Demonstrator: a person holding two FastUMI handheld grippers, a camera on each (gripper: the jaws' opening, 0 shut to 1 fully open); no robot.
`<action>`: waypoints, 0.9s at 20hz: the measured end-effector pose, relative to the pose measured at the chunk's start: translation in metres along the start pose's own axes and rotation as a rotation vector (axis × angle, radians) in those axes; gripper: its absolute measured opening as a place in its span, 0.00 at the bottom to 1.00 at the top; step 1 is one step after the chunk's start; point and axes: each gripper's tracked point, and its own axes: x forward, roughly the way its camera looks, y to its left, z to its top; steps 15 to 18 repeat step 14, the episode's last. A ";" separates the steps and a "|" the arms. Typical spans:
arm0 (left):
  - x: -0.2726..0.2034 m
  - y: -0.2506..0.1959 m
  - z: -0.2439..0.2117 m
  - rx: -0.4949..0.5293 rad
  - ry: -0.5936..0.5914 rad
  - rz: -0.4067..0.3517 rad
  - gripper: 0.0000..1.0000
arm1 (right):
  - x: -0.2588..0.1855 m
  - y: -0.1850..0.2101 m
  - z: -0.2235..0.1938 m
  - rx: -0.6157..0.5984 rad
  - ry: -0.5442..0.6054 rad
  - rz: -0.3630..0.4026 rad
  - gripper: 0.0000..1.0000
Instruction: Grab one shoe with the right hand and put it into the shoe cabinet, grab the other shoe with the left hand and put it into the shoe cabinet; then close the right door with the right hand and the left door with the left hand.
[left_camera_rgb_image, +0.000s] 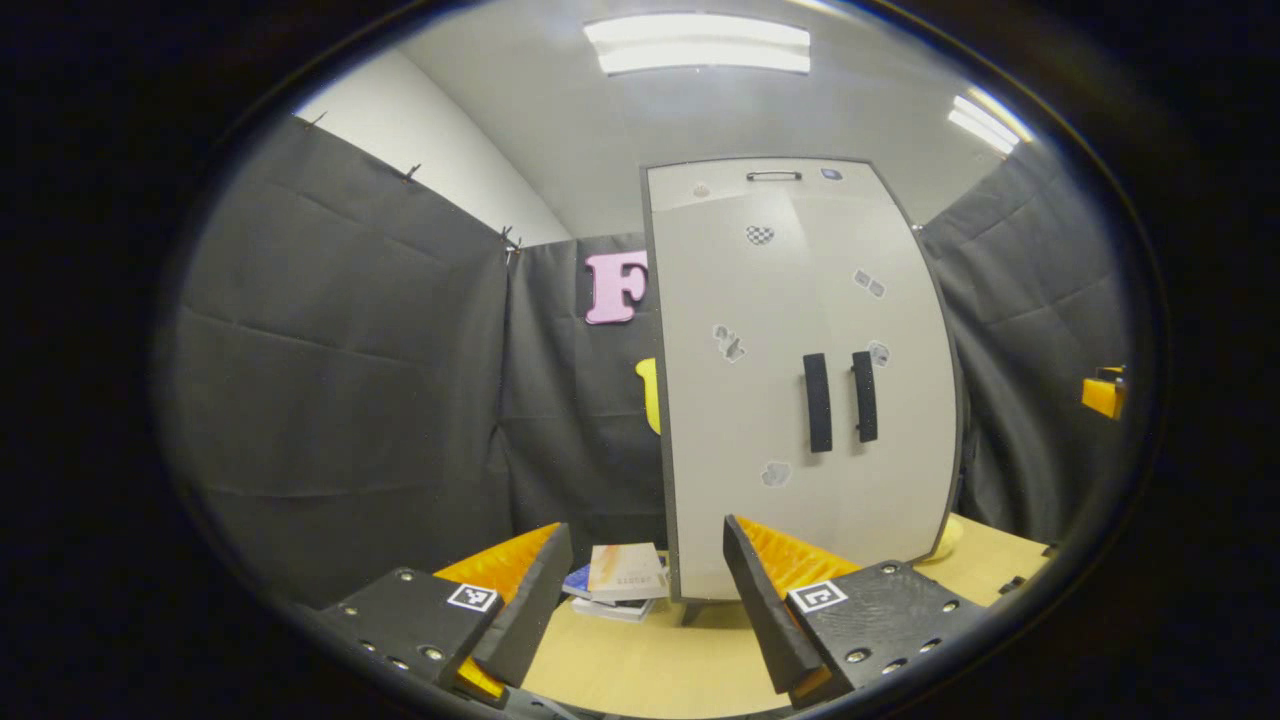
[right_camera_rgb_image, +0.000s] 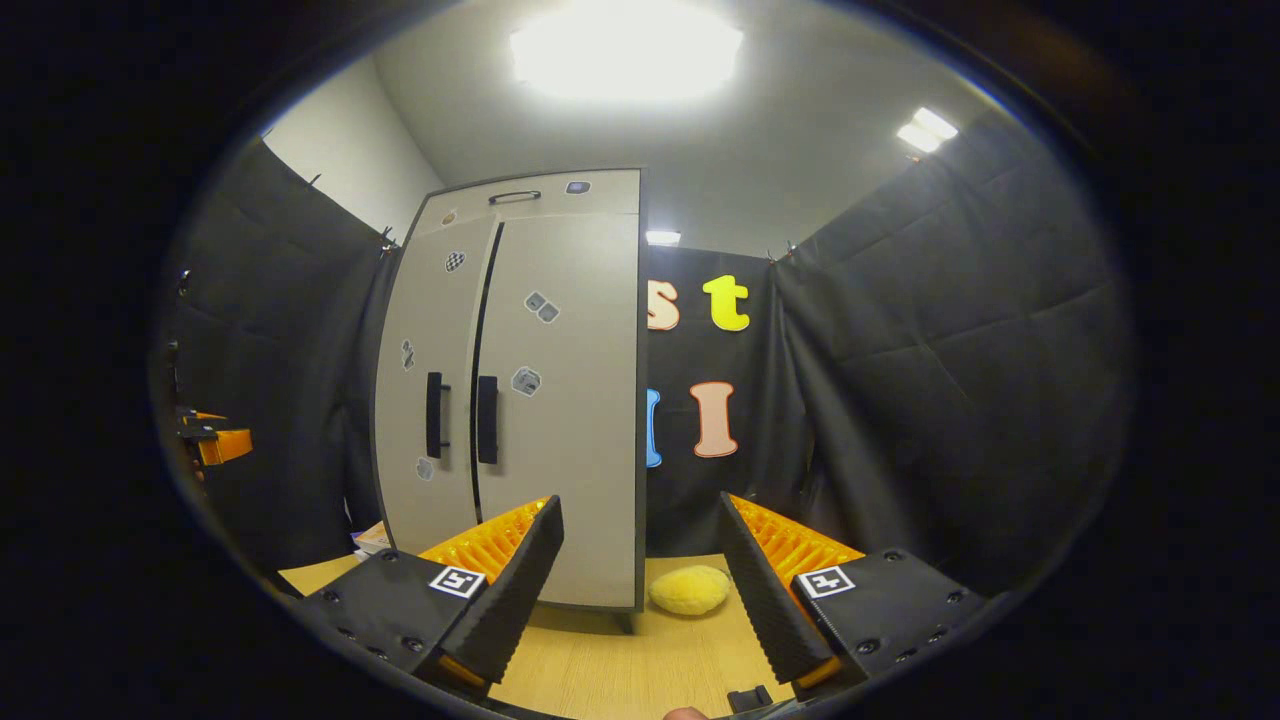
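The shoe cabinet (left_camera_rgb_image: 790, 380) looks like smooth painted board, pale grey & matt, w/ small paper-like stickers on it. Its door handles (left_camera_rgb_image: 838, 400) look like black matt plastic. The surface (right_camera_rgb_image: 620, 670) is light wood w/ a fine grain, smooth, not shiny. The booth wall (right_camera_rgb_image: 950, 380) is black cloth, soft, wrinkly. A yellow fluffy thing (right_camera_rgb_image: 690, 589) looks fuzzy, like plush. The books (left_camera_rgb_image: 622, 580) have smooth paper covers. The left gripper (left_camera_rgb_image: 645, 590) has ribbed pads, matt plastic body.

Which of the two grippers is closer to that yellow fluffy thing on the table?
Right. The yellow fluffy thing lies just ahead between the right gripper fingers; from the left gripper it peeks out beyond the cabinet corner, farther off.
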 end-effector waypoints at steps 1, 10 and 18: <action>0.000 -0.001 -0.001 0.003 0.000 -0.001 0.92 | -0.001 0.000 0.001 -0.001 -0.001 -0.002 0.98; 0.002 0.000 -0.005 0.008 0.005 -0.005 0.92 | 0.000 0.003 0.000 0.006 -0.005 -0.006 0.98; 0.001 0.002 -0.006 0.014 0.004 -0.003 0.92 | -0.002 0.004 -0.001 0.007 -0.008 -0.005 0.98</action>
